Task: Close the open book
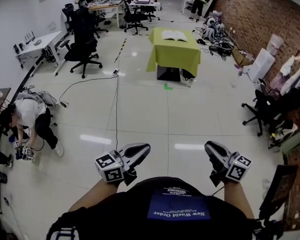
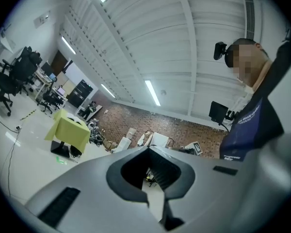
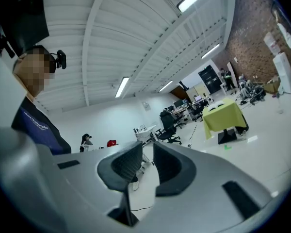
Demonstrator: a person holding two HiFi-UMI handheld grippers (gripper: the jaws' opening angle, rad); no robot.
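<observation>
I hold the 2 tongs level at my waist, both empty: left tongs [image 1: 145, 147] closed tip to tip, right tongs [image 1: 209, 146] narrowly apart. The open book [image 1: 174, 35] lies on the green-draped bench [image 1: 175, 56], far ahead. My shirt [image 1: 177, 211] reads "New World Order".

The head view looks from above the person's chest, forward and steeply down over the floor [image 1: 155, 109]. The left claw [image 1: 144, 147] and right claw [image 1: 210, 146] sit close at its bottom edge, and the green-draped surface [image 1: 174, 54] is small and far off at top centre. Each claw view rides just behind its own jaws and looks along them roughly level across the room, taking in much ceiling [image 2: 184, 42], the left one facing the brick wall [image 2: 150, 123] and the right one the white wall [image 3: 111, 120]. All three share that distant surface, which lies at the left in the left claw view and at the right in the right claw view.
</observation>
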